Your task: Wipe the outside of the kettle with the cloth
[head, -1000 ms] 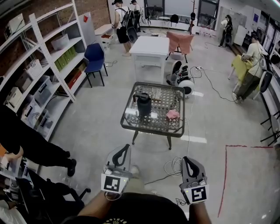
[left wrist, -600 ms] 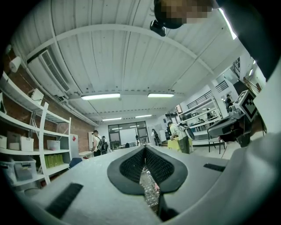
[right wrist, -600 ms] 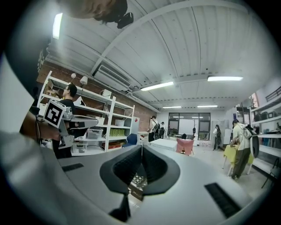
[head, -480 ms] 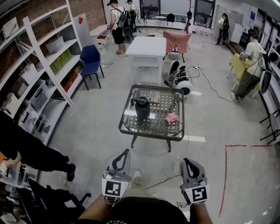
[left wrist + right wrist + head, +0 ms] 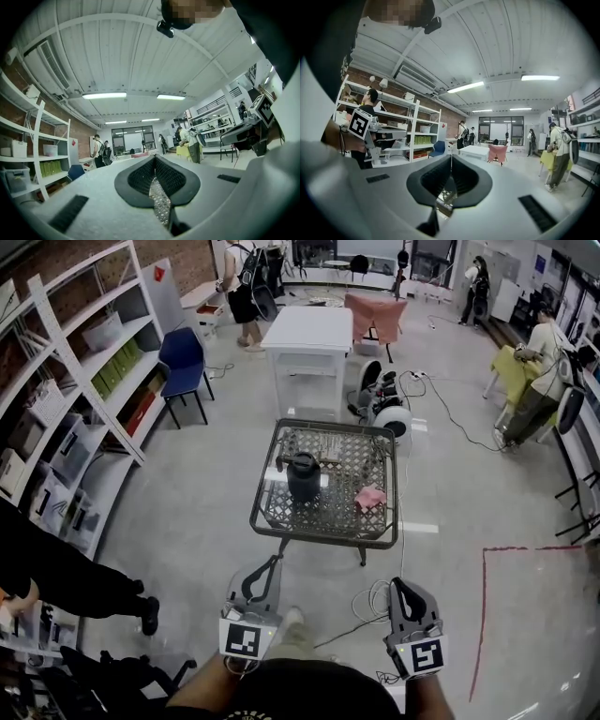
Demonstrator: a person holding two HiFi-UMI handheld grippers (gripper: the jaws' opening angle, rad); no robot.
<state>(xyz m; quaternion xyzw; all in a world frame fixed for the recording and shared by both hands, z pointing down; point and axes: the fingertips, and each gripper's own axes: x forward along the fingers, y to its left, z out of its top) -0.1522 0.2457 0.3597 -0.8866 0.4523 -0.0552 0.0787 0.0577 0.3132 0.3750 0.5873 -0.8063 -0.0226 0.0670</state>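
Note:
A dark kettle (image 5: 303, 474) stands upright on the left half of a low table with a metal mesh top (image 5: 337, 526). The pink cloth (image 5: 369, 497) lies crumpled to the kettle's right, apart from it. My left gripper (image 5: 276, 560) and right gripper (image 5: 396, 583) are held level over the floor, well short of the table's near edge. Both are shut and hold nothing. In the left gripper view the left gripper's tips (image 5: 154, 157) meet, with the table mesh showing below them. The right gripper's tips (image 5: 451, 157) also meet in the right gripper view.
White shelving (image 5: 66, 399) runs along the left, with a blue chair (image 5: 183, 352) beside it. A person in black (image 5: 56, 568) stands at my near left. Loose cables (image 5: 375, 601) lie on the floor before the table. A white table (image 5: 309, 334) stands beyond, and red tape (image 5: 487, 596) marks the floor.
The low table with kettle and cloth has come closer and sits lower in the head view. Both grippers have moved forward with me, still shut and empty.

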